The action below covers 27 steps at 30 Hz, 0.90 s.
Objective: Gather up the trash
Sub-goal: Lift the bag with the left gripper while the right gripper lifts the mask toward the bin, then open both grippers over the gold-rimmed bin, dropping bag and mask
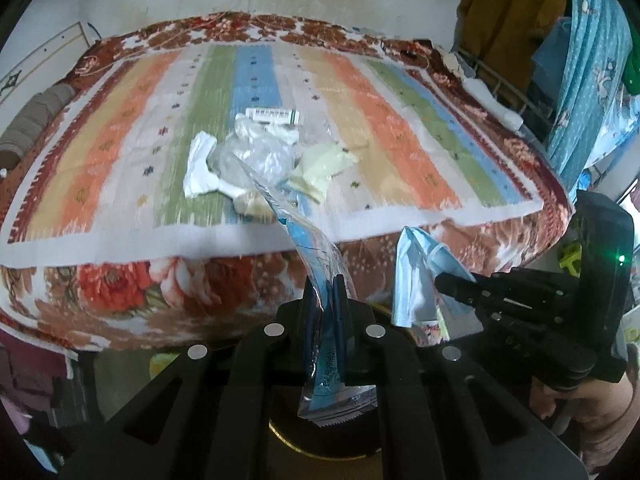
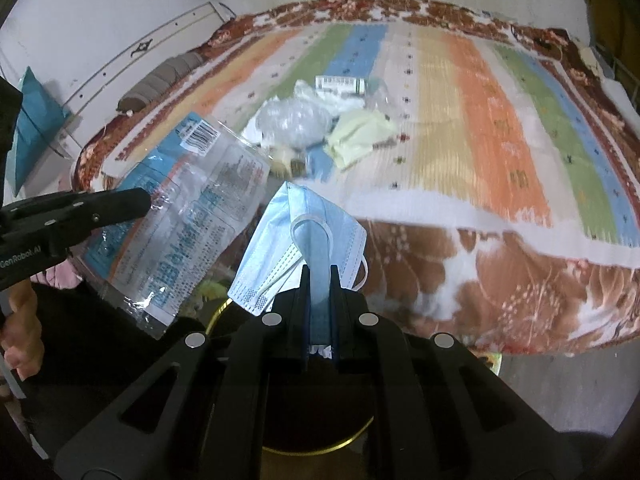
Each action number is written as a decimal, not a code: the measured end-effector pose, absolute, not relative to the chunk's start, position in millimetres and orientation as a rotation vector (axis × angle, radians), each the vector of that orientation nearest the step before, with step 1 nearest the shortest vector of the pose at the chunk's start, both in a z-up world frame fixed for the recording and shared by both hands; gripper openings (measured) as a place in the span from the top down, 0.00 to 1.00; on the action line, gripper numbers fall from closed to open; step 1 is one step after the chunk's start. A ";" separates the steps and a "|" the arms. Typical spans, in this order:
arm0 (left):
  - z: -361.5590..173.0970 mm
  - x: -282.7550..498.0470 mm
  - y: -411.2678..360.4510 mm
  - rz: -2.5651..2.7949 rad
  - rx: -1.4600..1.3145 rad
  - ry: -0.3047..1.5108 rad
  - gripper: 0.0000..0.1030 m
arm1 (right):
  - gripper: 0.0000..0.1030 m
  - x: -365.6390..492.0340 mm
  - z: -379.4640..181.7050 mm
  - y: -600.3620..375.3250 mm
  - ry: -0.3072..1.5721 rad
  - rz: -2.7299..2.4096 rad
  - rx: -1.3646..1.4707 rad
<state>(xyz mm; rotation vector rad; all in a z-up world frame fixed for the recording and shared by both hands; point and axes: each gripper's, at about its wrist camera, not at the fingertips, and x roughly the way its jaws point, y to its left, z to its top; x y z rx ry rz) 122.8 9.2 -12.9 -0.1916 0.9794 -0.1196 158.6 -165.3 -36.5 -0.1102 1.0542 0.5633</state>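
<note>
In your left wrist view, your left gripper (image 1: 325,286) is squeezed tight on a flat plastic wrapper (image 1: 320,264). The wrapper is clear with blue print. It sticks up from between the fingers and hangs down below them too. Off to the right you can see your right gripper (image 1: 448,284). It is pinching a light blue face mask (image 1: 414,276), which dangles in the air in front of the bed's flowery side. Your right hand (image 1: 592,404) shows in the lower right corner. Past both grippers is the bed, covered by a striped blanket (image 1: 380,120). In the middle of the blanket sits a pile of trash (image 1: 260,156): a white tissue (image 1: 200,168), crinkly clear plastic, a pale yellow paper (image 1: 324,168), and a small white box (image 1: 274,115) at the far side of the pile. The picture is a bit blurry.

In your right wrist view, your right gripper (image 2: 320,280) is closed on the blue face mask (image 2: 300,240). The mask fans out to the left and right above the fingers. At the left, your left gripper (image 2: 146,200) clamps the edge of the plastic wrapper (image 2: 188,220), and here you see its flat face with a barcode at the top. Your left hand (image 2: 22,320) is at the left edge. Below your fingers there is a dark round bin with a gold rim (image 2: 352,438). The trash pile (image 2: 320,120) still lies on the striped blanket (image 2: 480,140), well apart from both grippers.
</note>
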 end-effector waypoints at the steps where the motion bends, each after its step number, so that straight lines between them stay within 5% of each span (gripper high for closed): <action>1: -16.4 121.2 7.2 -0.117 -0.182 0.991 0.92 | 0.94 155.7 -38.6 -166.3 1.059 0.561 -0.114; 27: -95.5 95.1 -21.6 -0.139 -0.221 1.290 0.92 | 0.92 136.5 -120.3 -162.3 1.337 0.431 -0.216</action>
